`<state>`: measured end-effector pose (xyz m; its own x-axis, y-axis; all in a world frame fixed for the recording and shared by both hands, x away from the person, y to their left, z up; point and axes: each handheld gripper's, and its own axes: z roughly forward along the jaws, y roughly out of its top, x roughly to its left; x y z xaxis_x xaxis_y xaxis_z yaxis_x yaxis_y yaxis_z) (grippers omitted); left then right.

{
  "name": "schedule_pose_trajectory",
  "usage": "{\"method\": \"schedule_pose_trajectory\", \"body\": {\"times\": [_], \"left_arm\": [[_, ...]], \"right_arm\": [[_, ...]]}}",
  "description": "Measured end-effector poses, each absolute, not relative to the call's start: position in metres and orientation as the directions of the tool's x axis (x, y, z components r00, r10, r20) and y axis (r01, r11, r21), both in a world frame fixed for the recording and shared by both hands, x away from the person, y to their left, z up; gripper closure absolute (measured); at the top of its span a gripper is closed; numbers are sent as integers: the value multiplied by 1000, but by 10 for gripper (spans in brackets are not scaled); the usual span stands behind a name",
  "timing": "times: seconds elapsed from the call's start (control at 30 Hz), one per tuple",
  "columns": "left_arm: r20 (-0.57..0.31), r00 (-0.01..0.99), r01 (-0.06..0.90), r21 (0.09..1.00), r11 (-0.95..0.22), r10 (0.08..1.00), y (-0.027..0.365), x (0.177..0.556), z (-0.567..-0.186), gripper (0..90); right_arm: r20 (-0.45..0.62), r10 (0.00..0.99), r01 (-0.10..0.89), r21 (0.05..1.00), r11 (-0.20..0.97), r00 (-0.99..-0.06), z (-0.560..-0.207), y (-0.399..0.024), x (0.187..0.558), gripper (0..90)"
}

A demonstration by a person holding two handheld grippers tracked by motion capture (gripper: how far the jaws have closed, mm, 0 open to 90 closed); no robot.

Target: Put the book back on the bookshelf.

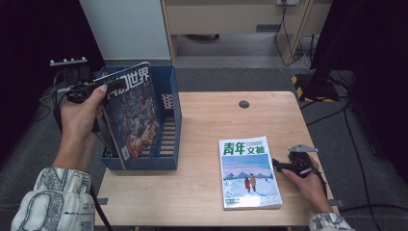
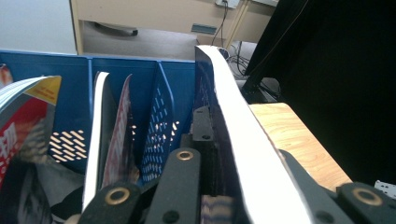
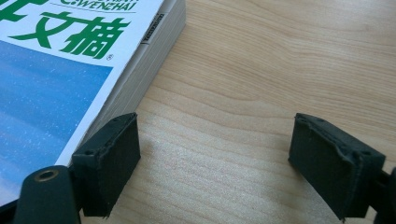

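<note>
Magazine [image 1: 130,113] clamped in my left gripper [image 1: 84,89], that is how things stand on that side: the jaws pinch the dark-covered issue near its edge, and I hold it upright and a little tilted over the blue file rack [image 1: 171,159] at the left end of the wooden table [image 1: 202,192]. Looking along the left gripper view, the magazine's white page edge [image 2: 243,140] runs up between the black jaws, with the rack's slotted dividers [image 2: 161,126] just beyond. Other magazines [image 2: 28,121] already stand in the compartments further over. Whether the bottom of my magazine has touched the rack floor I cannot tell.

On the other side, my right gripper [image 1: 281,165] rests low on the table with its jaws spread wide and nothing between them but bare wood. The left pad [image 3: 109,163] sits just beside the thick edge of a second magazine [image 1: 249,172], the one with the green title and the snowy blue cover, which lies flat on the table near the front. In the right gripper view that pad is close against the stacked pages [image 3: 135,84], though I cannot say it touches. The other pad [image 3: 334,161] stands well apart from it.
</note>
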<state>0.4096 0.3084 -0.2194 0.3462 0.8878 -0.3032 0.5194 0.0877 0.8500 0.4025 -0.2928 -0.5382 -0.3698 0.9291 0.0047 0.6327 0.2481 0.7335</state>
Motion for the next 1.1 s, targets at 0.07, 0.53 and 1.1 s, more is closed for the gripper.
{"method": "schedule_pose_trajectory", "body": {"times": [0.07,0.53,1.1], "left_arm": [[-304,342,519,850,91,889,311,409,-219,822],[-289,318,515,852,91,903,319,410,-218,822],[-274,286,503,859,100,918,332,413,-214,822]], "right_arm": [[3,929,632,734,250,-370,-538,-293,403,165],[3,929,632,734,250,-371,-538,-293,403,164],[4,929,632,734,250,-371,-538,-293,403,163]]}}
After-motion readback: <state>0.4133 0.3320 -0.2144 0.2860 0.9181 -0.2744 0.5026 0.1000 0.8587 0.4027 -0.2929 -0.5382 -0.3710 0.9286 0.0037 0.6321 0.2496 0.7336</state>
